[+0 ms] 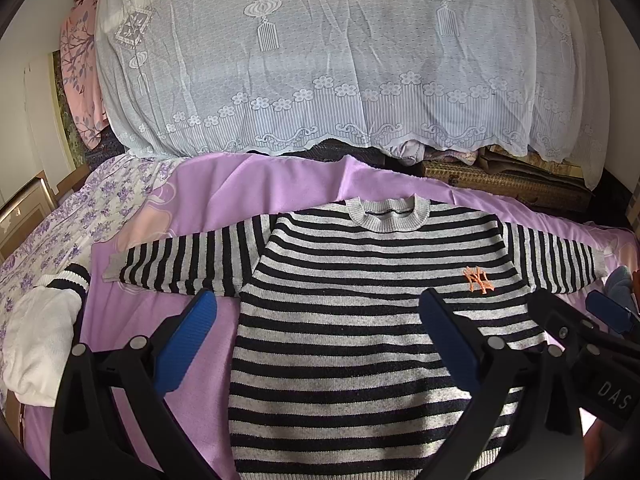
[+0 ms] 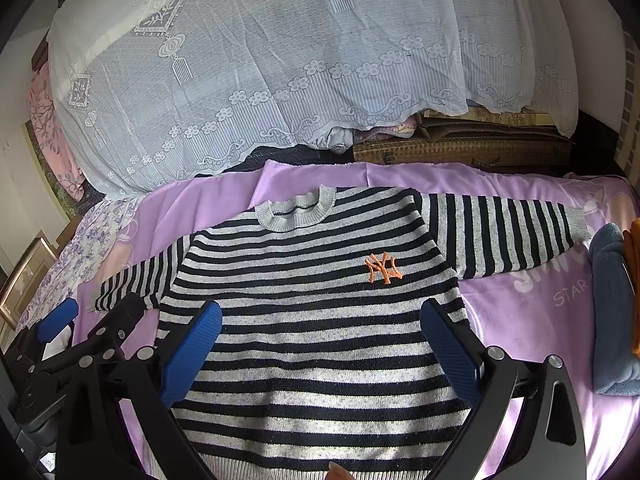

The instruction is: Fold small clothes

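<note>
Both hand-held grippers, left (image 1: 316,344) and right (image 2: 320,348), hover with jaws spread wide and gripping nothing above the striped sweater (image 1: 360,320), which lies flat, sleeves outstretched, on the purple bedsheet (image 1: 192,192) directly ahead of and beneath their blue fingertips (image 2: 192,352).

Hidden and cut-off parts across the 2 wrist views

The striped sweater (image 1: 360,320) hem is running off the bottom edge in the left view; the lace cover (image 1: 320,60) is concealing whatever is lying beneath it. The folded blue garment (image 2: 612,312) is getting cropped by the right view's rim, an orange item (image 2: 635,280) beside it is staying unidentifiable, and the white garment (image 1: 40,340) is partly cut off.
</note>
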{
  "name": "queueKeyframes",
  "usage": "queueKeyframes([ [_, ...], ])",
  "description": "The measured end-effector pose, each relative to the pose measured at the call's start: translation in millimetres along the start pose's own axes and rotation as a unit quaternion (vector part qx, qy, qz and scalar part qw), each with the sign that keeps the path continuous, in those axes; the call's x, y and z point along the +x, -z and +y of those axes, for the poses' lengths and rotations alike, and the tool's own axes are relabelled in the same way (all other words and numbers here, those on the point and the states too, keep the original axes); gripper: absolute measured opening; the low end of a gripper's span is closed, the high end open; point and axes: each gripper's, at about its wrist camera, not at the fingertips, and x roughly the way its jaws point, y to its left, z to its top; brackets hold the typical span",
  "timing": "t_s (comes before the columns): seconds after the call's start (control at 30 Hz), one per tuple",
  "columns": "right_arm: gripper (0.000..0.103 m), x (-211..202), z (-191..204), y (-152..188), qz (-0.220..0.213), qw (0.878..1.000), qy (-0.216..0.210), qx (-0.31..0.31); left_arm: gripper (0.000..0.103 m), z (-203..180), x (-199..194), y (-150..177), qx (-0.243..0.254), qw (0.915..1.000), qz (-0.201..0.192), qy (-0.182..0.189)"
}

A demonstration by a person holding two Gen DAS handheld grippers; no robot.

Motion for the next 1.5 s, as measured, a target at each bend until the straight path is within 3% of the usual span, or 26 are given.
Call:
queueKeyframes([
  [0.7, 0.1, 2, -2, 1, 0.002, 1.0, -0.001, 0.002, 0.099, -2, -1, 5, -0.001, 1.0, 0.003, -0.001],
  [0.97, 0.1, 31, -6, 0, 0.023, 1.0, 0.008, 0.002, 0.099, -10, 16, 15, 0.007, 0.9999, 0.011, -0.005],
  [1.17, 0.1, 68, -38, 0, 0.047, 0.998, 0.038, 0.035, 0.099, -18, 62, 28, 0.015, 0.9981, 0.059, -0.013],
  [1.37, 0.1, 112, -82, 12, 0.105, 0.985, -0.025, 0.134, 0.099, -30, 110, 50, 0.035, 0.9918, 0.119, -0.028],
  [1.5, 0.1, 137, -90, 22, 0.136, 0.979, -0.024, 0.15, 0.099, -36, 136, 67, 0.054, 0.9857, 0.156, -0.033],
])
